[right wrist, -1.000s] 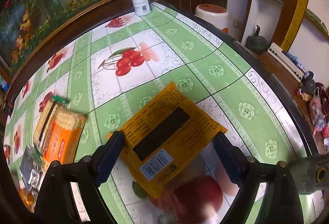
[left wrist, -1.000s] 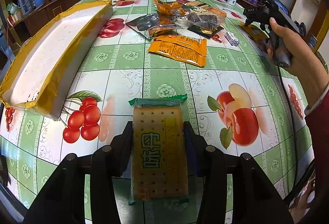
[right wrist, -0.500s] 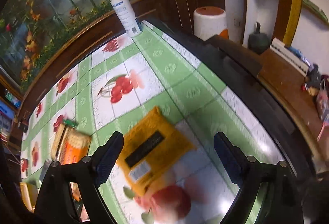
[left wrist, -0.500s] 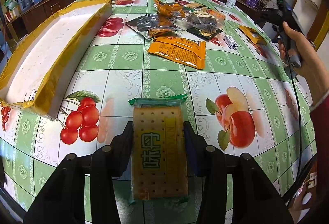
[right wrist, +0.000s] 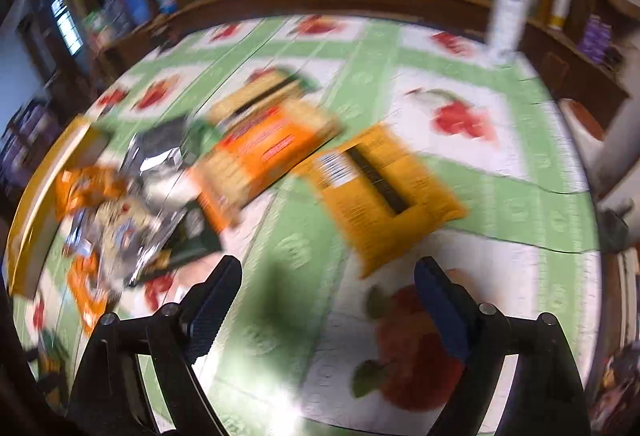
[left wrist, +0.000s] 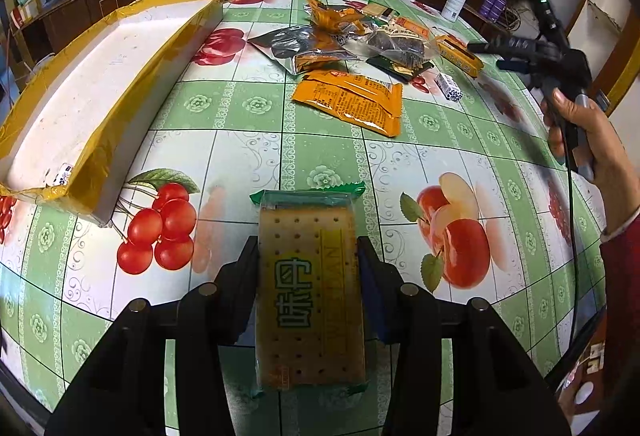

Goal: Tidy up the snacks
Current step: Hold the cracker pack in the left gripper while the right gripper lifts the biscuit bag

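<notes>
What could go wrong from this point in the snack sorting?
1. The left tongs pinch the cracker pack by its edges; squeezing harder may break the crackers.
2. The right tongs hang open and empty, their view blurred; a hasty grab at the yellow packet could miss or shove it.
</notes>
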